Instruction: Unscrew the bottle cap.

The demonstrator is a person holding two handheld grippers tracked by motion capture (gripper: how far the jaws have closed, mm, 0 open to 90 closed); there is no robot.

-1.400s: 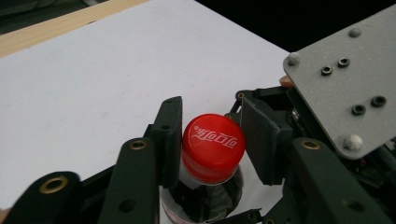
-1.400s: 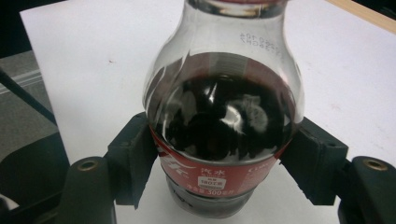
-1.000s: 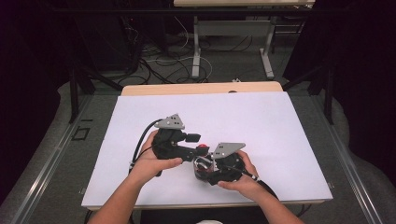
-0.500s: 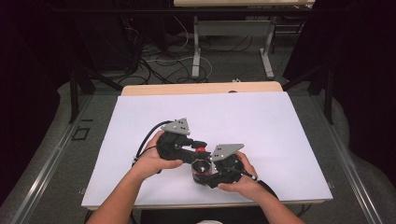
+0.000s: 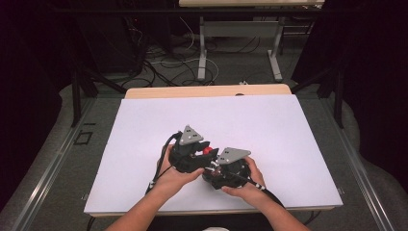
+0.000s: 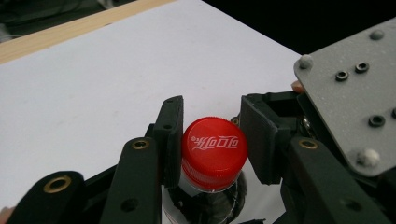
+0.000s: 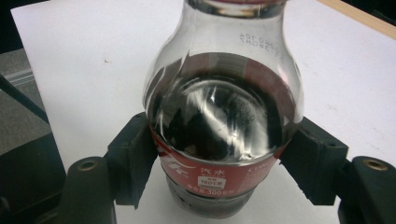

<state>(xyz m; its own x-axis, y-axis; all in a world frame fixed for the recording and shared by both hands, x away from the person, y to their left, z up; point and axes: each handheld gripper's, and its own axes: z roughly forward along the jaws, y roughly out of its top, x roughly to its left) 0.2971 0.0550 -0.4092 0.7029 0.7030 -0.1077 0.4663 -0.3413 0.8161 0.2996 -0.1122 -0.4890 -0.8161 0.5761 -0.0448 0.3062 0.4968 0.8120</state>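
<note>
A small glass cola bottle (image 7: 224, 121) with dark liquid and a red label lies low over the white table sheet (image 5: 269, 130). My right gripper (image 7: 226, 140) is shut on its body at the label, one jaw on each side. Its red cap (image 6: 214, 145) sits between the jaws of my left gripper (image 6: 213, 106), and both pads touch the cap. In the high view the two grippers meet near the table's front middle: the left gripper (image 5: 201, 153), the right gripper (image 5: 217, 169) and the red cap (image 5: 207, 150) between them. Hands hide most of the bottle there.
The white sheet covers nearly the whole tabletop, with a wooden edge (image 5: 207, 91) at the far side. The grey plate (image 6: 355, 93) of the right gripper stands close at the right of the left gripper view. Table legs and cables (image 5: 202, 57) lie on the floor beyond.
My left gripper has moved right and down toward the right gripper, and its jaws have come onto the red cap. The right gripper has kept its hold with little movement.
</note>
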